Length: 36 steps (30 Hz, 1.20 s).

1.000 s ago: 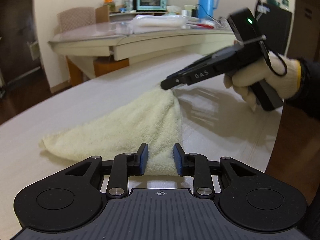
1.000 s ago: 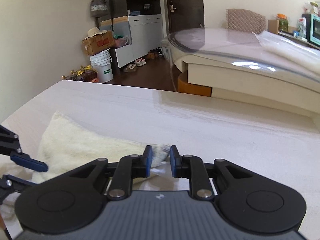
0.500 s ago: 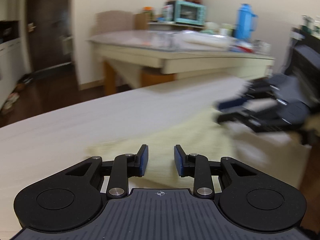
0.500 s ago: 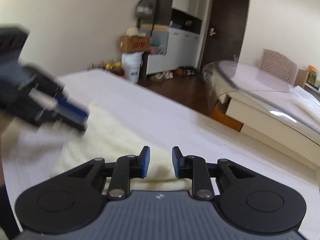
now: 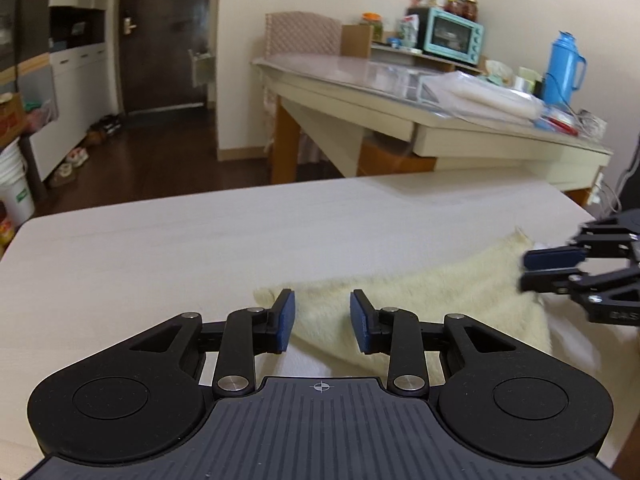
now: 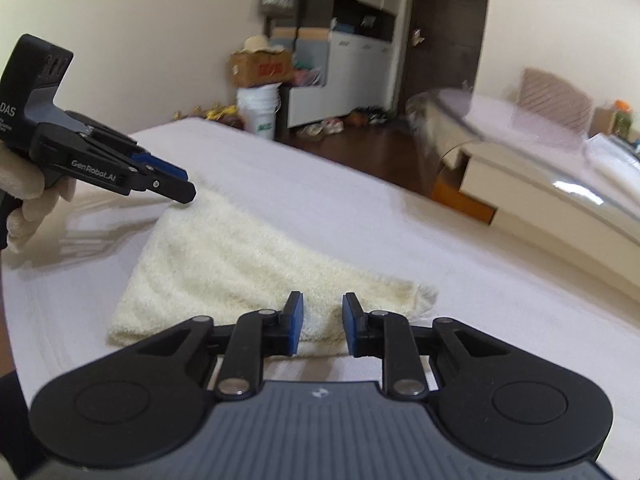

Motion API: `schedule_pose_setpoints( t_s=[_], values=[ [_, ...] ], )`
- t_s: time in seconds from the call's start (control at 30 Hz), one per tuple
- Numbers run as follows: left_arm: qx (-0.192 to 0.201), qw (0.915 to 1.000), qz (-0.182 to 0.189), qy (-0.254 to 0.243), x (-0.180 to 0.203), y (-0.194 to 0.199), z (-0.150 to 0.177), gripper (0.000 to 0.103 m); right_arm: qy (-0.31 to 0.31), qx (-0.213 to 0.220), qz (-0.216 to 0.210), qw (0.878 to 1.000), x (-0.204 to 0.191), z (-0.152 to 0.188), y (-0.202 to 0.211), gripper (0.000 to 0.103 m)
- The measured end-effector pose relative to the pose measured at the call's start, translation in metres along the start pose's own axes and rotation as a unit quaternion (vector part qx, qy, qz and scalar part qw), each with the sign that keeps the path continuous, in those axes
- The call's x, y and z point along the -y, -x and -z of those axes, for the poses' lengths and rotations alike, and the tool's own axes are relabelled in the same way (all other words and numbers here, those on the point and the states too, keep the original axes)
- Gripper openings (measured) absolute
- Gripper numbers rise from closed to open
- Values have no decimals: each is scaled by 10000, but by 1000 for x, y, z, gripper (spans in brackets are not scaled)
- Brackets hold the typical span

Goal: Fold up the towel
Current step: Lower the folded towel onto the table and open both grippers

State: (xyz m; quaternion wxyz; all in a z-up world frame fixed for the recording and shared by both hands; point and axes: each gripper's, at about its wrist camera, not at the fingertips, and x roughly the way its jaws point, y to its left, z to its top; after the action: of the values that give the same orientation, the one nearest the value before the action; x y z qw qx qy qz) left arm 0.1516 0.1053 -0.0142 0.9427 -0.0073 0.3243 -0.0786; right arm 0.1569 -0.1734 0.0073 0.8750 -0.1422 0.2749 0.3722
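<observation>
**A:** Where is the towel, and what are the tongs doing?

**B:** A cream terry towel (image 6: 224, 256) lies folded on a pale tabletop (image 6: 460, 248), flat and long, its near end ragged. The right gripper (image 6: 322, 322) hangs low over that near end, jaws a narrow gap apart with nothing pinched; the towel lies below and beyond the blue pads. The left gripper (image 5: 322, 326), held in a white-gloved hand (image 6: 24, 196), is over the opposite end. Its jaws are opening and nothing is clamped between them.

**A:** So what could go wrong?

**B:** Neither tong holds cloth, so the fold keeps its shape only by its own weight. A finger brushing the thick pile on the way out could drag a layer and skew the edges. If another fold is intended, a narrow jaw gap might catch only the top layer, peeling the fold open.

**A:** Is the left tip touching the towel?

**B:** Hard to tell; from the right wrist view it sits right at the towel's far corner, possibly just above it.
</observation>
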Motion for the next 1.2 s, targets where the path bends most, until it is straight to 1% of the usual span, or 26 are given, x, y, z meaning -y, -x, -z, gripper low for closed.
schedule_pose_setpoints(
  t_s=[0.07, 0.17, 0.23, 0.33, 0.53, 0.67, 0.7, 0.73, 0.77, 0.8, 0.9, 0.97, 1.0, 1.07, 1.1, 1.13, 1.17, 1.2],
  values=[
    [-42, 9999, -83, -66, 2, -4, -1, 33, -84, 67, -101, 9999, -2, -1, 5, 24],
    [-80, 9993, -230, -297, 8, -9, 0, 35, 139, -17, -386, 9992, -21, 1, 7, 24],
    [-62, 9988, -286, -397, 10, -9, 2, 35, 426, -106, -324, 9985, -36, 8, 4, 26],
    [-66, 9988, -301, -378, 9, -8, 3, 35, 217, -136, -303, 9992, -37, 10, 6, 26],
    [-48, 9991, -305, -306, 6, -5, 9, 35, 128, -114, -258, 9995, -42, 15, 14, 26],
    [-88, 9993, -299, -201, 4, -3, 8, 36, 71, -90, -219, 9997, -39, 11, 10, 25],
    [-86, 9993, -313, -211, 6, 0, 8, 33, 37, -83, -167, 9998, -37, 9, 10, 28],
    [-82, 9992, -319, -228, 8, 4, 8, 34, -7, -39, -76, 10000, -36, 8, 12, 35],
    [-95, 9992, -327, -227, 11, 9, 10, 35, -82, -8, -34, 10000, -35, 8, 15, 39],
    [-113, 9991, -338, -216, 13, 12, 11, 38, -163, 19, -3, 9999, -35, 8, 17, 44],
    [-123, 9990, -401, -155, 22, 27, 21, 43, -372, 40, 141, 9992, -35, 10, 24, 46],
    [-118, 9991, -396, -77, 26, 36, 27, 48, -474, 37, 234, 9986, -37, 14, 29, 49],
    [-113, 9992, -376, -7, 29, 42, 31, 53, -508, 42, 264, 9984, -39, 15, 32, 54],
    [-100, 9993, -354, 107, 33, 51, 38, 57, -578, 53, 323, 9978, -42, 18, 38, 59],
    [-122, 9992, -351, 154, 35, 54, 41, 61, -612, 58, 352, 9975, -43, 20, 41, 63],
    [-159, 9990, -354, 198, 37, 57, 43, 63, -647, 64, 382, 9972, -45, 22, 44, 70],
    [-175, 9990, -349, 235, 39, 60, 46, 64, -672, 81, 427, 9968, -47, 23, 47, 73],
    [-168, 9989, -332, 276, 40, 63, 49, 68, -698, 103, 465, 9964, -48, 24, 50, 75]
  ],
)
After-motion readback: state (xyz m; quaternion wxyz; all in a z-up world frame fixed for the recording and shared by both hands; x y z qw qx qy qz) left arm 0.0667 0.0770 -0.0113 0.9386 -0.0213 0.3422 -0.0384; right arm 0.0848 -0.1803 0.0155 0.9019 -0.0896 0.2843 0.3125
